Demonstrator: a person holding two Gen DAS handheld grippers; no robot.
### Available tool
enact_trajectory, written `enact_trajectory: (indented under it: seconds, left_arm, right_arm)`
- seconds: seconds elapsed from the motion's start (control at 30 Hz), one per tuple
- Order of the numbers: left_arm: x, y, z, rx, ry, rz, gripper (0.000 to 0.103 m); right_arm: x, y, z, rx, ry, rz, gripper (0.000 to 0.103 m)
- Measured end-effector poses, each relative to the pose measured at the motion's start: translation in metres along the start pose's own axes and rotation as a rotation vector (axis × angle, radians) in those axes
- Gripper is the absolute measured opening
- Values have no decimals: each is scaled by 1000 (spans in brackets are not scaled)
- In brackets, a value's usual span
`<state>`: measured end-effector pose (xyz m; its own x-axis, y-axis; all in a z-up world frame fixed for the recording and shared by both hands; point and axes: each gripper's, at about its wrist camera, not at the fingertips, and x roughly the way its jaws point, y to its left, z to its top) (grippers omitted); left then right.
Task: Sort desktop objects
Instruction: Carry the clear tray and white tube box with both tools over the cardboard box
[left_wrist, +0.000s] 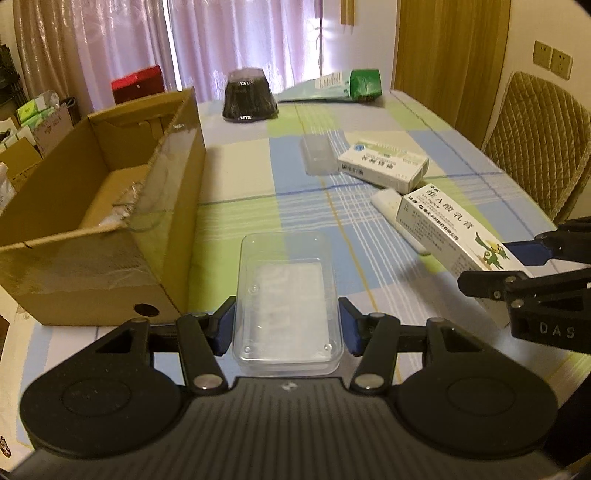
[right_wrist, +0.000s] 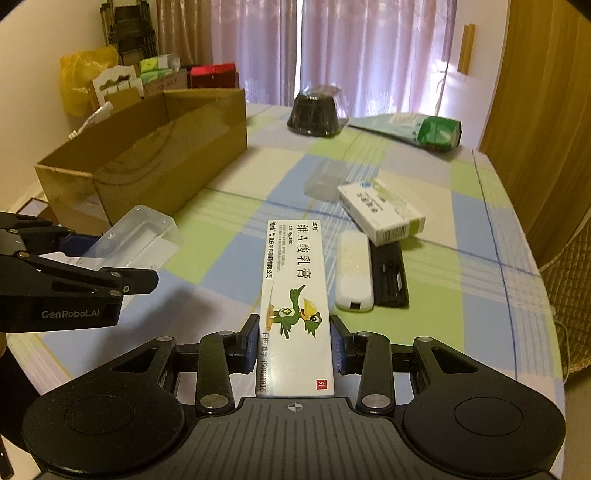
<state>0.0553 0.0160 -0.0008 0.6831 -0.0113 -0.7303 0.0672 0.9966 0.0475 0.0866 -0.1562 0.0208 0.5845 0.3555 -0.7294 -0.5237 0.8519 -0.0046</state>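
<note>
Layout on table (left_wrist: 243, 166): open cardboard box (left_wrist: 110, 206) at left edge; clear plastic tray (left_wrist: 286, 302) just right of box's near end, between fingers of left gripper (left_wrist: 287, 325); ointment carton (right_wrist: 295, 306) further right, lengthwise between fingers of right gripper (right_wrist: 294, 341). Right of carton, side by side & touching: white device (right_wrist: 354, 273), then dark device (right_wrist: 389, 275), w/ medicine box (right_wrist: 380, 212) resting on their far ends; second clear tray (right_wrist: 325, 179) just behind & left of medicine box. Far end: dark lidded container (right_wrist: 314, 114) centre, foil pouch (right_wrist: 417, 129) to its right.
</note>
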Motion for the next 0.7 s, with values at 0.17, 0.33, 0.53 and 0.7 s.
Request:
enact_trajectory:
  seconds: [0.17,0.33,0.53,0.7]
  left_arm:
    - [-20,4,3,-3,-36,7,51]
    - [-36,11,4,-14,-61,12,51]
    - [-52,22,5,-23,-89,26,51]
    - [-64,37,8,-43,-117,46,51]
  right_arm:
    - [-14,6,8,-4,-33,0,37]
    - [-26,14,18,-17,-63,3,37]
    - [-32,25,30,-32,-88,22,37]
    - [-31,34,40,-45,-98,43,37]
